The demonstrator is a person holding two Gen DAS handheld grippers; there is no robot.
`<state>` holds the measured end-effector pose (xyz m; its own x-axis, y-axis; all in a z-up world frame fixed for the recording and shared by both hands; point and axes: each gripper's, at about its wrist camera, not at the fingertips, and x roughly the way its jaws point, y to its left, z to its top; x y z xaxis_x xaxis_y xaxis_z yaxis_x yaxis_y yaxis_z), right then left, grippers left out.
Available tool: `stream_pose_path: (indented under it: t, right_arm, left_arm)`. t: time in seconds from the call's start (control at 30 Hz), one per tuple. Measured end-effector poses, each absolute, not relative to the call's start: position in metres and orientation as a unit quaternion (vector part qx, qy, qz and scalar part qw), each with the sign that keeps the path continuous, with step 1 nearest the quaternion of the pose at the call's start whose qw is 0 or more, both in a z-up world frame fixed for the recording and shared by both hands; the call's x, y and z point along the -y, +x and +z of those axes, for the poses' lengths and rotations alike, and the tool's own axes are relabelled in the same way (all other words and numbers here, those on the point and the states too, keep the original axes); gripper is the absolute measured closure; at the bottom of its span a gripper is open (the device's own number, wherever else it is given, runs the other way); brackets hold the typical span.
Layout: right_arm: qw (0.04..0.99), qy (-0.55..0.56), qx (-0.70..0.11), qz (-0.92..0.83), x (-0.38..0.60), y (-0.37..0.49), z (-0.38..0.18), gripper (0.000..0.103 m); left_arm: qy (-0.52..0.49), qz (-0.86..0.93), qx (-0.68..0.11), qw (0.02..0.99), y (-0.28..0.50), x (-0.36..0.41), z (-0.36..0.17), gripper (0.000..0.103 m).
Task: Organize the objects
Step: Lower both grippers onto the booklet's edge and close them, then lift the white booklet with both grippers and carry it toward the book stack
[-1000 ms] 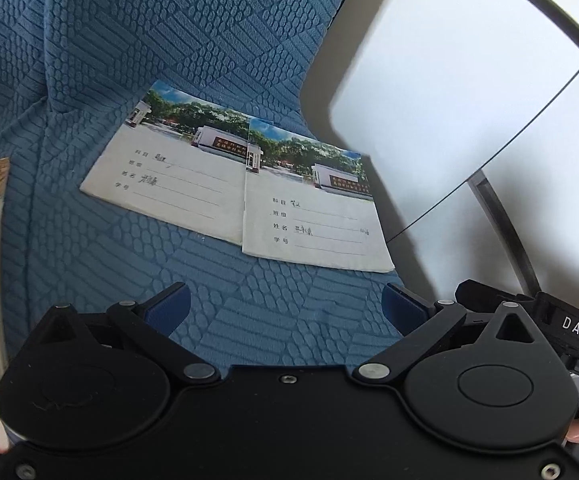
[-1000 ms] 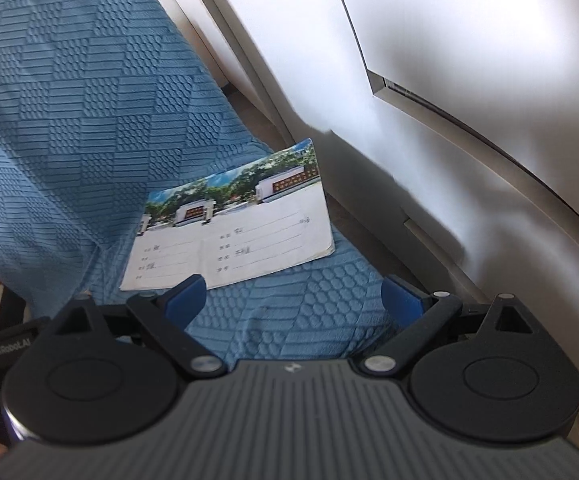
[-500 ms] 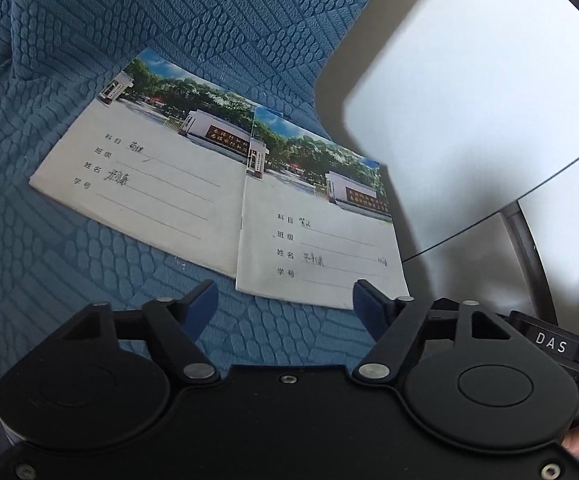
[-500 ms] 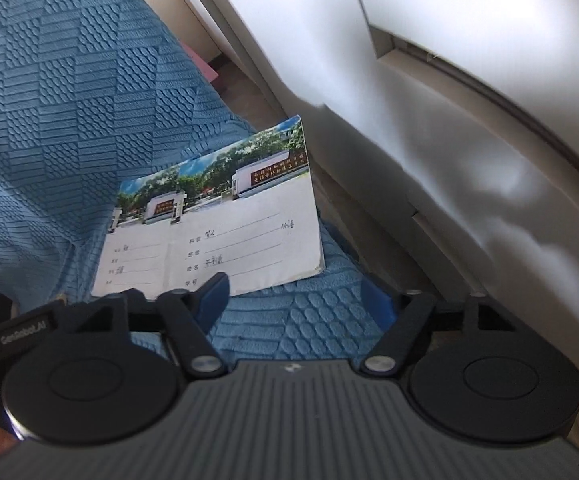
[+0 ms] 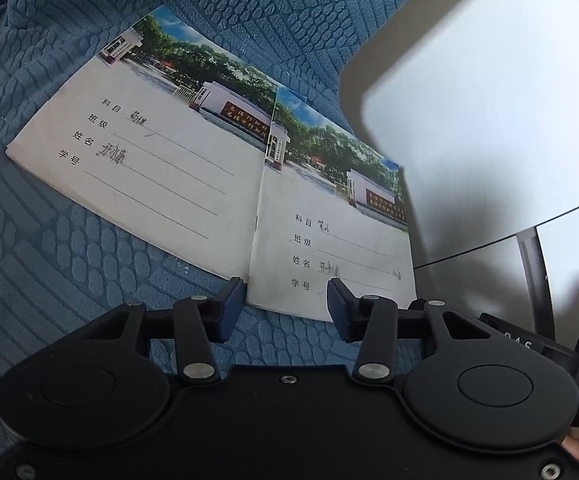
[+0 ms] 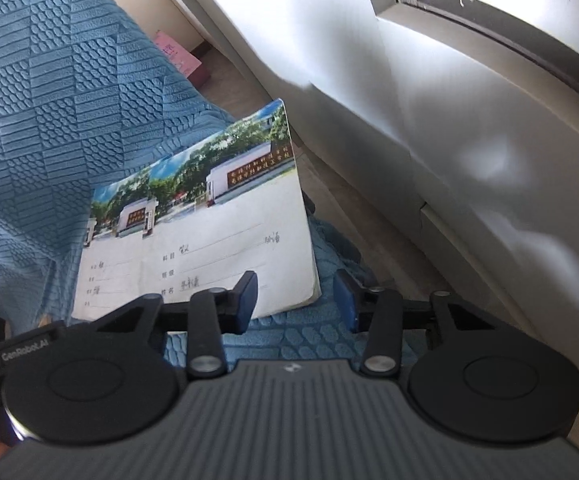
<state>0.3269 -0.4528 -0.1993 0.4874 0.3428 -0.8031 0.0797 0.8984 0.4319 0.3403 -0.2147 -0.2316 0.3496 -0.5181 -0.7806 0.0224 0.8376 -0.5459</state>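
Both claws were closing with nothing pinched yet, the left claw [image 5: 285, 300] and right claw [image 6: 295, 294] straddling the near edge of the right notebook [image 5: 329, 236], which overlapped the left notebook [image 5: 149, 152] on the blue cover [image 5: 69, 280], probably for stacking.

Pink item [image 6: 177, 54] half hidden behind blue cloth [image 6: 49, 100].

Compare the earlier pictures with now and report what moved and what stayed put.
Both grippers came down toward the right-hand notebook. The left gripper and the right gripper are closing their jaws around its near edge, but the pads do not press on it yet. Both notebooks, including the left-hand notebook, lie unmoved on the blue cloth.
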Motion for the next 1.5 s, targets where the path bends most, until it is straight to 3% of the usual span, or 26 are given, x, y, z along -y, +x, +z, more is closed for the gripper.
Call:
stream_pose_path:
  t: [0.1, 0.13, 0.27, 0.37, 0.73, 0.8, 1.03, 1.13, 1.5]
  right_arm:
    - [0.837, 0.209, -0.499, 0.081, 0.45, 0.327, -0.199, 0.058]
    - [0.837, 0.21, -0.499, 0.082, 0.45, 0.326, -0.199, 0.058]
    - [0.835, 0.219, -0.497, 0.085, 0.449, 0.323, -0.2, 0.058]
    - [0.833, 0.225, -0.499, 0.085, 0.448, 0.32, -0.199, 0.058]
    - [0.794, 0.341, -0.491, 0.115, 0.451, 0.298, -0.19, 0.055]
    - [0.783, 0.366, -0.488, 0.122, 0.446, 0.291, -0.189, 0.046]
    - [0.688, 0.5, -0.505, 0.149, 0.438, 0.282, -0.202, 0.041]
    - [0.66, 0.533, -0.508, 0.148, 0.435, 0.281, -0.207, 0.035]
    - [0.667, 0.552, -0.495, 0.071, 0.456, 0.281, -0.202, 0.039]
  left_arm:
    - [-0.231, -0.172, -0.545, 0.788, 0.343, 0.216, -0.232, 0.06]
    - [-0.229, -0.171, -0.544, 0.789, 0.343, 0.217, -0.233, 0.064]
    - [-0.215, -0.144, -0.554, 0.792, 0.343, 0.214, -0.237, 0.098]
    - [-0.245, -0.144, -0.556, 0.781, 0.343, 0.204, -0.238, 0.101]
    - [-0.31, -0.158, -0.547, 0.762, 0.33, 0.198, -0.212, 0.103]
    - [-0.326, -0.158, -0.549, 0.754, 0.326, 0.197, -0.209, 0.103]
    - [-0.381, -0.168, -0.552, 0.722, 0.315, 0.186, -0.197, 0.103]
    - [-0.395, -0.169, -0.549, 0.717, 0.309, 0.18, -0.192, 0.103]
    - [-0.441, -0.172, -0.548, 0.69, 0.285, 0.153, -0.178, 0.103]
